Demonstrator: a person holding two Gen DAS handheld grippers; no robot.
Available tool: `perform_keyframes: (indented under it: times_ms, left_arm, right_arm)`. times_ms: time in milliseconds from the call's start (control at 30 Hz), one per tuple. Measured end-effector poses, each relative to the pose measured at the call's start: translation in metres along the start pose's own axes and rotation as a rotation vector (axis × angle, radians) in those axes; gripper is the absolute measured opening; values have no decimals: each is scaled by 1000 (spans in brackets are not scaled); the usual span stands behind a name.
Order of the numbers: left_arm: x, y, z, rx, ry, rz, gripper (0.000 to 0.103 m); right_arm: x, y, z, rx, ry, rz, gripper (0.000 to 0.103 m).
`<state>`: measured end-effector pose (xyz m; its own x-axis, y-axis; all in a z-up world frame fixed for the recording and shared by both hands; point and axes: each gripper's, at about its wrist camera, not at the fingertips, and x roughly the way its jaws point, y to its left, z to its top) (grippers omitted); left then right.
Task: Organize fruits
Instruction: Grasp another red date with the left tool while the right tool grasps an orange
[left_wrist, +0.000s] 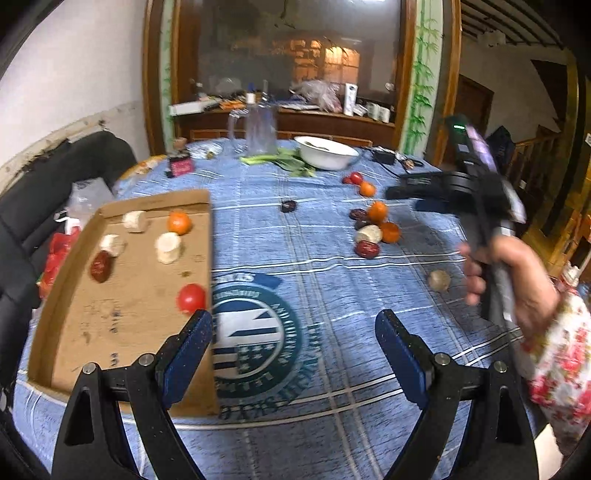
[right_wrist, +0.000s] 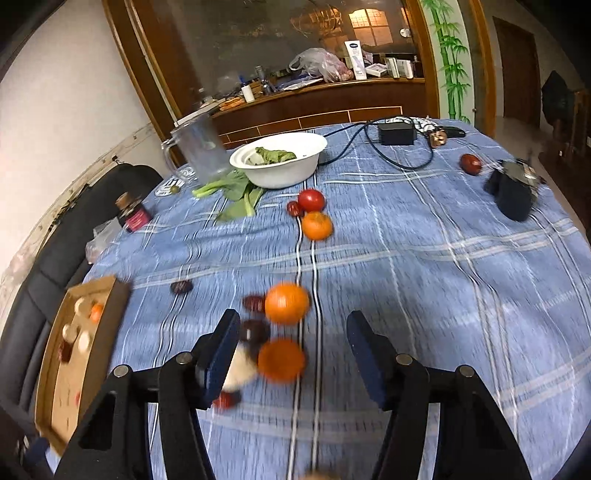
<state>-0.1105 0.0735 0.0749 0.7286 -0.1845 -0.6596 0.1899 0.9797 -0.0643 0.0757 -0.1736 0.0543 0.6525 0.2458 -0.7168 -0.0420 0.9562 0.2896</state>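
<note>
A flat cardboard tray (left_wrist: 122, 314) lies at the table's left with an orange (left_wrist: 179, 222), a tomato (left_wrist: 191, 298), a red date (left_wrist: 101, 266) and banana pieces (left_wrist: 168, 246) in it. My left gripper (left_wrist: 293, 328) hangs open over the blue cloth beside the tray, nothing between its fingers. My right gripper (right_wrist: 293, 319) is open above a blurred cluster of loose fruit: two oranges (right_wrist: 286, 302) (right_wrist: 281, 360), dark dates (right_wrist: 255, 330) and a banana piece (right_wrist: 240, 369) by its left finger. Its pads touch none of them. Farther off lie a tomato (right_wrist: 311, 199) and another orange (right_wrist: 317, 225).
A white bowl (right_wrist: 277, 173) with greens, a clear pitcher (right_wrist: 199, 151) and loose leaves (right_wrist: 236, 195) stand at the back. A black adapter (right_wrist: 397, 133) with its cable, a black device (right_wrist: 513, 192) and a lone date (right_wrist: 471, 163) lie at the right. Black chair (right_wrist: 55, 258) at left.
</note>
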Motion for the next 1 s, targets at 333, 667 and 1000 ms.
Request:
perform_keyframes:
  times_ms: [333,667,1000]
  left_arm:
    - [65,-34,39,53,106,-137,54]
    - [147,-61,62,42,188,-208,54]
    - [173,-68,61,88,192,-192,48]
  right_arm:
    - [41,-2,0,-7,65,25,38]
    - [33,-21,1,55,65,62,37]
    - [31,-30,3,95,70,63,37]
